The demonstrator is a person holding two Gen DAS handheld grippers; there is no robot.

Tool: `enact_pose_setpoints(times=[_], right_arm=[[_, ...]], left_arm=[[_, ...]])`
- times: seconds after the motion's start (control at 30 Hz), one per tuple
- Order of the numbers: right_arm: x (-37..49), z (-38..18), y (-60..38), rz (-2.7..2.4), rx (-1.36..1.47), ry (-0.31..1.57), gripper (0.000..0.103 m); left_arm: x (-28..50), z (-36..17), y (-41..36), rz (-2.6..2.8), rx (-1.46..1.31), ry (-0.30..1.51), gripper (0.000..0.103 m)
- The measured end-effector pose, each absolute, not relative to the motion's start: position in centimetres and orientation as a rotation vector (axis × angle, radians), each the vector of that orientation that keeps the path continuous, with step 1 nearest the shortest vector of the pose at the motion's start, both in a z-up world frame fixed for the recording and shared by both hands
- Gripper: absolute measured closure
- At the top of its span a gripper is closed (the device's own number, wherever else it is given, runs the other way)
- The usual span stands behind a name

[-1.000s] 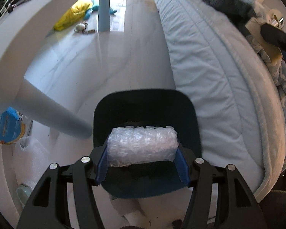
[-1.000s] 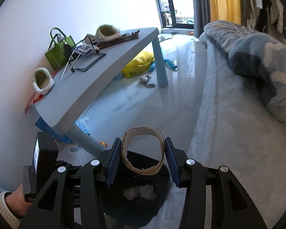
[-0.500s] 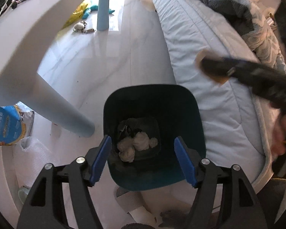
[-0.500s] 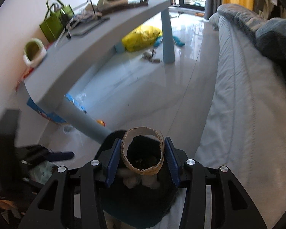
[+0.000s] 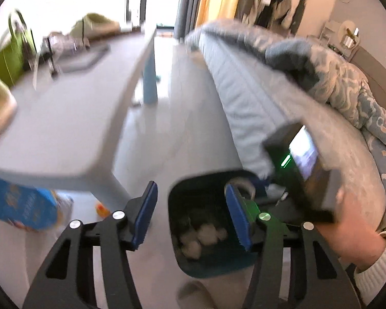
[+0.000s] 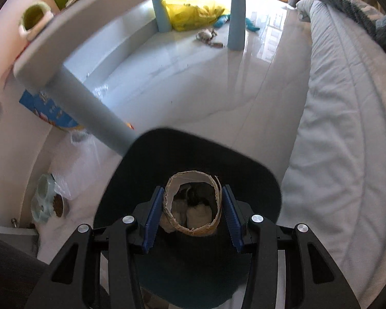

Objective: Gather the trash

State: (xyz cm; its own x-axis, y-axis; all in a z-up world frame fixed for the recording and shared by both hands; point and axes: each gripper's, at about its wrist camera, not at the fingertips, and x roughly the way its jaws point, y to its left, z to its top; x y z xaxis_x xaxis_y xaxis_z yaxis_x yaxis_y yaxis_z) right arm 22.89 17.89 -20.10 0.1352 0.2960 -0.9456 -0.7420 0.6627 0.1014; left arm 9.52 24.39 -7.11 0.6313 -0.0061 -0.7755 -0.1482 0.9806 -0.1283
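The right claw [image 6: 193, 212] pinches a cardboard tube [image 6: 192, 203] between its blue pads, the tube's open end facing the camera. Directly beneath the claw and tube sits the dark bin [image 6: 257, 170], its mouth filling the space below the fingers; pale crumpled wads show through the tube at the bin's bottom. A desk [image 6: 90, 18] leg rises just up and left of the claw, and the bed [image 6: 347, 128] runs along its right.

The left claw [image 5: 191, 215] holds nothing and its jaws are closing, with only floor and the bin's [image 5: 182, 255] left rim seen between them. From this claw the bin lies slightly to the right and below, white wads [image 5: 203, 234] lying inside. The right hand [image 5: 347, 231] and its device sit just right of this claw, over the bin's far edge. A blue box [image 5: 20, 206] lies left of the claw under the desk [image 5: 64, 128].
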Motion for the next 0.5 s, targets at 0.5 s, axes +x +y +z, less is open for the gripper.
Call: enact_pose_setpoints(times=[0.5], right_arm=[[21.4, -23.5, 16.9, 0.771, -0.437, 1.262, 0.035]], left_arm=[[6.8, -0.1, 22.9, 0.188, -0.116, 0.613, 0.042]])
